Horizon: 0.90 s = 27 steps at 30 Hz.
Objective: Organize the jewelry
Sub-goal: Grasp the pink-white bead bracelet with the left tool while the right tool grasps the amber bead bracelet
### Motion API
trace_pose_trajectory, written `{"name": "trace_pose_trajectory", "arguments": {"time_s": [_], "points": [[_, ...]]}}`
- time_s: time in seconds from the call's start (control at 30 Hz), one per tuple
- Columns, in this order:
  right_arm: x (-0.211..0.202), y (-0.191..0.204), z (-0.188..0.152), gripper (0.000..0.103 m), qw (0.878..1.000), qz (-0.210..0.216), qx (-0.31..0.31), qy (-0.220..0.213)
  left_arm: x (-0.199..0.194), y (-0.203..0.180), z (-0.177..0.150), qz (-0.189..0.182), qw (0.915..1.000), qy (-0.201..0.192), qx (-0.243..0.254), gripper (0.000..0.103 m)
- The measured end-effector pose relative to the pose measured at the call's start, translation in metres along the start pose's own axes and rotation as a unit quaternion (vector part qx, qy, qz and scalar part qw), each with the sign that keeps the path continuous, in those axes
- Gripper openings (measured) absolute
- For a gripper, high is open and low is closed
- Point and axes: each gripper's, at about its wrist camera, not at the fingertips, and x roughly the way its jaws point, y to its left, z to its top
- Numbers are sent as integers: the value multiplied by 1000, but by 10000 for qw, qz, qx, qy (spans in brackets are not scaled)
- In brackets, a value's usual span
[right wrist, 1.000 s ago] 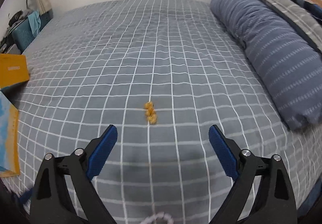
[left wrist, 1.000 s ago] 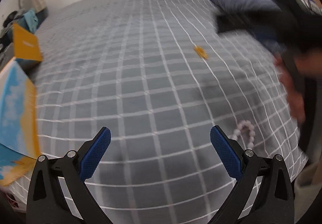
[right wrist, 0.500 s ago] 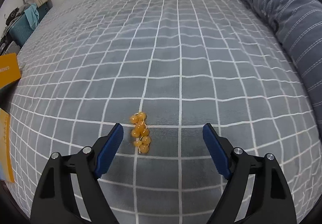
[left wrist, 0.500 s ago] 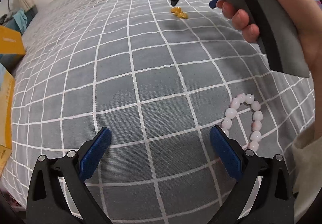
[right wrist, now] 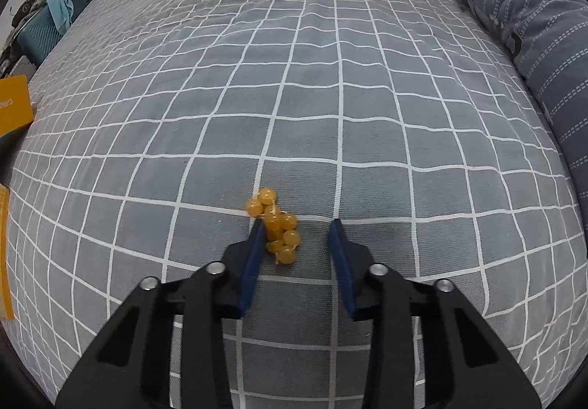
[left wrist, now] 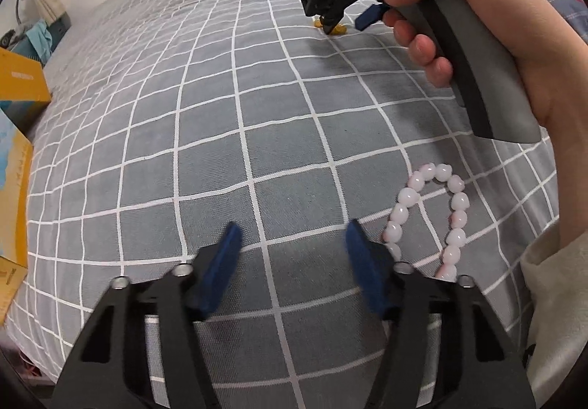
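Jewelry lies in two places on your bed's grey bedspread (right wrist: 330, 96), which is crossed by a white grid. An amber bead bracelet (right wrist: 277, 225), bunched in a small heap, sits between the tips of your right gripper (right wrist: 297, 240), against the left finger; the jaws are parted and not yet closed on it. A striped blue bolster (right wrist: 533, 41) runs along the right edge, and a teal case (right wrist: 40, 34) stands by the wall at far left.

Only your left camera shows the pink bead bracelet (left wrist: 430, 218), looped flat just right of your left gripper (left wrist: 292, 247), whose jaws stand apart, holding nothing. It also shows your right hand (left wrist: 488, 23) on the grey handle, and orange boxes (left wrist: 18, 85) at left.
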Motion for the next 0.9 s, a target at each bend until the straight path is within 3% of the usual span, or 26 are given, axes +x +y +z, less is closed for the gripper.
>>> {"name": "trace_pose_trajectory", "arguments": {"time_s": [0.13, 0.2, 0.4, 0.53, 0.63, 0.7, 0.77, 0.9], "points": [[0, -1, 1, 18, 10000, 10, 8, 9, -4, -3, 0, -111, 9999, 18, 85, 23], [-1, -3, 1, 18, 10000, 26, 38, -2, -5, -5, -1, -114, 9998, 2, 137, 9], [-3, -4, 2, 17, 10000, 14, 96, -3, -6, -2, 1, -207, 9997, 24, 160, 3], [-7, -3, 0, 17, 9999, -18, 118, -25, -8, 2, 4, -327, 9994, 32, 50, 3], [-7, -3, -1, 17, 9999, -25, 123, -24, -11, 3, 6, -428, 9990, 35, -75, 8], [-7, -3, -2, 17, 9999, -31, 127, -15, -12, 1, 6, -504, 9987, 63, -85, 26], [-6, -2, -2, 17, 9999, -44, 114, -10, -14, -7, 5, -482, 9988, 29, -20, 36], [-6, -2, -1, 17, 9999, -32, 94, -10, -11, -18, 0, -354, 9993, 17, 85, 42]]}}
